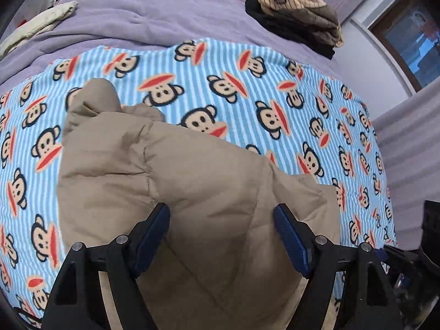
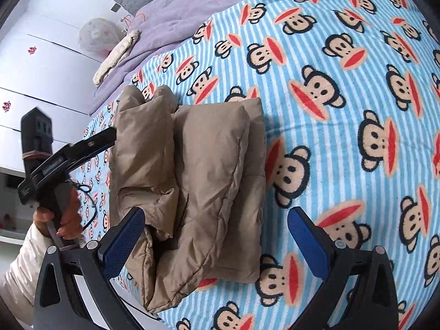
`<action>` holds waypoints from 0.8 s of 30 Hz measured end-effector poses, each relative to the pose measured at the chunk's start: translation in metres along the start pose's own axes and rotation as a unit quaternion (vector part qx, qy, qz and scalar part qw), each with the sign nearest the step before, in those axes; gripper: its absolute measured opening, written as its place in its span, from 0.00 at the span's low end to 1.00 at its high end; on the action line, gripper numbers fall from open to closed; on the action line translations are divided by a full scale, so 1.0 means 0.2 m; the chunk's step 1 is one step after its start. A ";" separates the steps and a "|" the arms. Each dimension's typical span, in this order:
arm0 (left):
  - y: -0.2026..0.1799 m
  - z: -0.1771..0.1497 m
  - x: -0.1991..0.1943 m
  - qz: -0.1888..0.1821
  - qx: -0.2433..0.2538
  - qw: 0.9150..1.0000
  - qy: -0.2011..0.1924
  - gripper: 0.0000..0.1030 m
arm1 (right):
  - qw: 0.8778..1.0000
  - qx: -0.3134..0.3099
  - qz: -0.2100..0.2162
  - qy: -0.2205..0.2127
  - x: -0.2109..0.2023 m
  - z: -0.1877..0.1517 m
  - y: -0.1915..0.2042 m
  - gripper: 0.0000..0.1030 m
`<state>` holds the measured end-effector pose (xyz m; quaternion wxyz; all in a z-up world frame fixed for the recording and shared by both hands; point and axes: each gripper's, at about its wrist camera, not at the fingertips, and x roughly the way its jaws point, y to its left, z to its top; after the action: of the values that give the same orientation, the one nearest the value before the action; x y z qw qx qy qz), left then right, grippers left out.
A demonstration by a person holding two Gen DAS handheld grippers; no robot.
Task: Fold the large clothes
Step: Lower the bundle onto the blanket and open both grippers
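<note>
Folded tan padded jacket (image 2: 192,181) mid-frame on monkey-print blanket (image 2: 343,110), left gripper (image 1: 221,220) and right gripper (image 2: 216,225) both released, hovering above it

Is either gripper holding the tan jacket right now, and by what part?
Neither. The left gripper and right gripper both stand open above the folded tan jacket, pads clear of it.

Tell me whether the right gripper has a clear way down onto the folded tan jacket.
Probably yes: the right gripper hangs open right over the tan jacket, nothing between them; the left gripper sits off at its far edge.
</note>
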<state>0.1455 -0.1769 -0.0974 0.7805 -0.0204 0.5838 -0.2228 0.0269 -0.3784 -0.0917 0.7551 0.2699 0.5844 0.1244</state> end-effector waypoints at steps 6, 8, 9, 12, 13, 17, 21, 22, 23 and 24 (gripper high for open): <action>-0.18 -0.03 0.20 0.054 0.032 0.998 0.014 0.77 | 1.000 -0.009 0.027 0.006 0.00 -0.13 0.08 0.34; -0.18 -0.02 0.22 0.058 0.026 0.998 0.019 0.77 | 0.999 -0.016 0.044 0.007 -0.04 -0.17 0.11 0.15; -0.18 -0.01 0.24 0.061 0.022 0.998 0.021 0.77 | 0.998 -0.028 0.048 0.001 -0.03 -0.19 0.13 0.13; -0.19 0.01 0.27 0.074 0.016 0.997 0.025 0.77 | 0.996 -0.077 0.035 0.011 0.03 -0.26 0.22 0.12; -0.20 0.02 0.29 0.080 0.016 0.996 0.026 0.77 | 0.995 -0.095 0.015 0.023 0.08 -0.29 0.24 0.12; -0.26 0.02 0.32 0.086 0.023 0.996 0.029 0.77 | 0.987 -0.119 -0.081 0.075 0.36 -0.42 0.13 0.03; -0.29 -0.01 0.15 0.072 0.044 0.996 0.001 0.77 | 0.991 -0.073 -0.068 0.094 0.50 -0.48 -0.05 0.00; -0.27 -0.02 0.08 0.079 0.051 0.995 -0.015 0.77 | 0.991 -0.065 -0.063 0.096 0.50 -0.48 -0.06 0.00; -0.24 -0.04 0.01 0.091 0.054 0.994 -0.032 0.77 | 0.991 -0.068 -0.063 0.097 0.50 -0.48 -0.06 0.00; -0.18 -0.07 -0.06 0.101 0.051 0.992 -0.046 0.77 | 0.990 -0.075 -0.064 0.098 0.51 -0.48 -0.06 0.00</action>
<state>0.1179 -0.2022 -0.0798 0.8249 0.0683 0.5345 -0.1706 -0.0363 -0.3128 -0.1981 0.7185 0.1611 0.6607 0.1457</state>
